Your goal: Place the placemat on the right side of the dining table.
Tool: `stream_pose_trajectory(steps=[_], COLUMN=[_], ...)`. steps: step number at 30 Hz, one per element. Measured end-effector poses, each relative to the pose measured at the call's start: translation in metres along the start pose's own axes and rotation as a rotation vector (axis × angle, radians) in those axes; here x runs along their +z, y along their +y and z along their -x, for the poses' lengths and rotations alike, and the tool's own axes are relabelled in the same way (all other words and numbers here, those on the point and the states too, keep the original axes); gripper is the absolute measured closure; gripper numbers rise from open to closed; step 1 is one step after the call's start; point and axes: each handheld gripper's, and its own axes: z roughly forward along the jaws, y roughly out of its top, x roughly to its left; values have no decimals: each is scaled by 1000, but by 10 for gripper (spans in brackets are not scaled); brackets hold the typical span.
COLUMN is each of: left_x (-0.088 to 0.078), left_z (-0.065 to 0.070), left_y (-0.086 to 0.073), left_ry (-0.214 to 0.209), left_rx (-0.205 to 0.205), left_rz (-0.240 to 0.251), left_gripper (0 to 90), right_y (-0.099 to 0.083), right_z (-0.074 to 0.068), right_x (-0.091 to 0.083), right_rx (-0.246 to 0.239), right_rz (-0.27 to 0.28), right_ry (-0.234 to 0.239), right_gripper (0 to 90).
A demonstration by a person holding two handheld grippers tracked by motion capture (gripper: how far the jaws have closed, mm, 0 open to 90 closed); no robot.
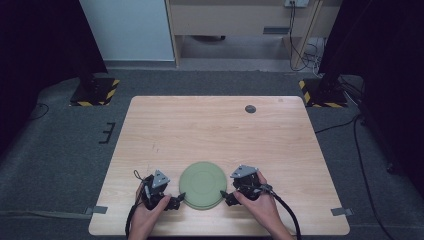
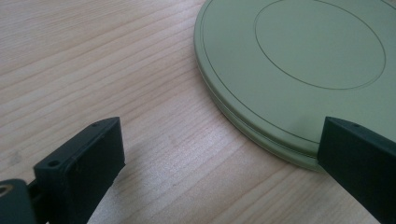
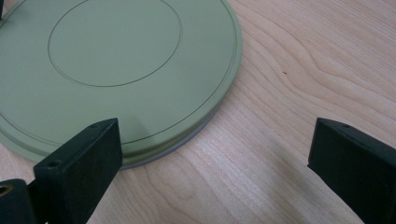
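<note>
Item: a round, pale green disc [image 1: 202,185] with a raised rim and an incised inner circle is seen lying flat on the worktop [image 1: 215,130].
Position of item: the disc is located near the front edge of the worktop, about midway across, between the two grippers.
Disc edge: a thin seam is visible around the rim [image 2: 261,135] in the left gripper view; whether two stacked pieces are involved cannot be told.
Left gripper [image 1: 176,199]: it is held low at the disc's left rim, jaws spread wide, nothing clamped. In the left gripper view, one jaw is seen over bare wood and the other over the disc's edge; contact with the rim cannot be confirmed.
Right gripper [image 1: 227,196]: it is held at the disc's right rim, jaws spread wide, nothing clamped. In the right gripper view, one jaw is seen in front of the disc's edge [image 3: 205,116] and the other over bare wood.
Hands: each gripper is grasped by one hand, entering from the near edge.
Worktop surface: light wood grain; a small dark round fitting [image 1: 250,109] is set near the far edge, well apart from the disc.
</note>
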Motion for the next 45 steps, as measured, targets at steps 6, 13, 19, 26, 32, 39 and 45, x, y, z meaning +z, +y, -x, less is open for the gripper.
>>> stream_pose_trajectory(steps=[6,13,19,26,32,39,45], left_x=[2,0,1,4,6,5,8], left_z=[-1,1,1,0,-2,1,0], left_y=[1,-1,0,4,5,3,6], left_ry=[17,15,18,54,61,52,69], left_rx=[-9,-9,-9,-12,-27,-18,-21], left_rz=[6,13,8,11,25,23,22], left_gripper=[2,33,18,9,21,36,15], right_y=[0,1,0,1,1,-1,0], right_z=[4,3,2,3,6,4,5], right_x=[3,-3,0,3,5,4,6], right_rx=[19,38,33,41,55,59,66], right_rz=[1,26,10,22,34,18,23], right_ry=[4,6,6,-19,-34,-8,-26], right_gripper=[6,75,59,18,23,64,39])
